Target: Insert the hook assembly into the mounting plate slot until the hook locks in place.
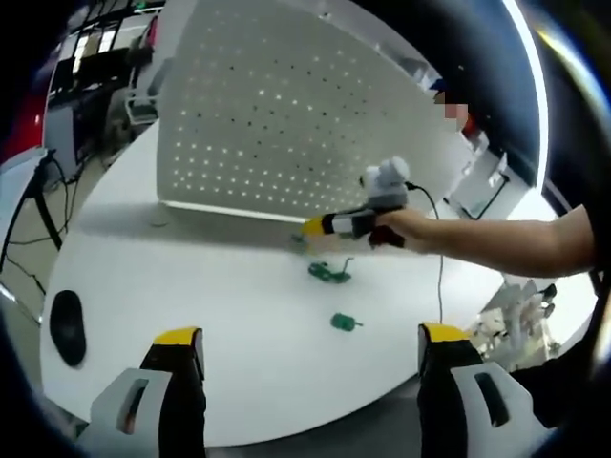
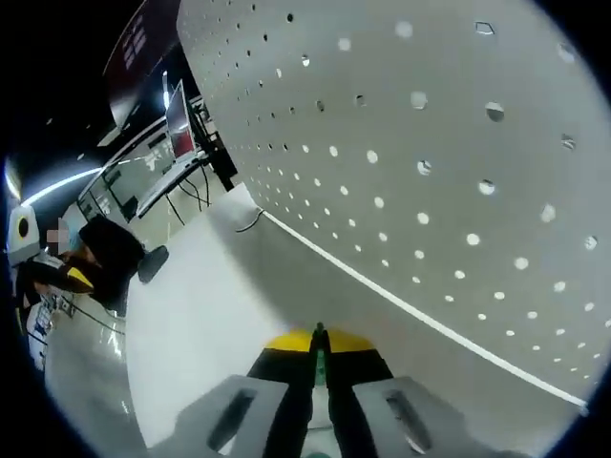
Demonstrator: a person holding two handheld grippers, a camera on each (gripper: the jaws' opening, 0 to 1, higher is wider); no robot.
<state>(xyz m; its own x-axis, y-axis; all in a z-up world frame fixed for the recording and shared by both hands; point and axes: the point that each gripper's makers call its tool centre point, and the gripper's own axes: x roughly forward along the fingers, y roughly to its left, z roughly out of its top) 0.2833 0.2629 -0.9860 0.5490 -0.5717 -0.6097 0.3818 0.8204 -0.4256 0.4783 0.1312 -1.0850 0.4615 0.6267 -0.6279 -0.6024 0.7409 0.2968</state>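
Note:
A white perforated mounting plate (image 1: 277,105) stands upright at the back of the white table (image 1: 191,277). Two green hook pieces lie loose on the table, one (image 1: 329,273) nearer the plate and one (image 1: 346,322) closer to me. My left gripper (image 1: 310,336) is open above the table's front part, with nothing between its jaws. A person's hand holds my right gripper (image 1: 313,226) low at the plate's bottom edge. In the right gripper view, the right gripper (image 2: 320,336) is shut on a thin green hook (image 2: 321,363), close to the plate (image 2: 430,143).
A black mouse-like object (image 1: 67,326) lies at the table's left edge, with cables hanging beyond it. Metal parts (image 1: 516,315) sit off the table at the right. A cable (image 1: 434,229) trails from the right gripper. Monitors (image 2: 181,124) stand behind the table.

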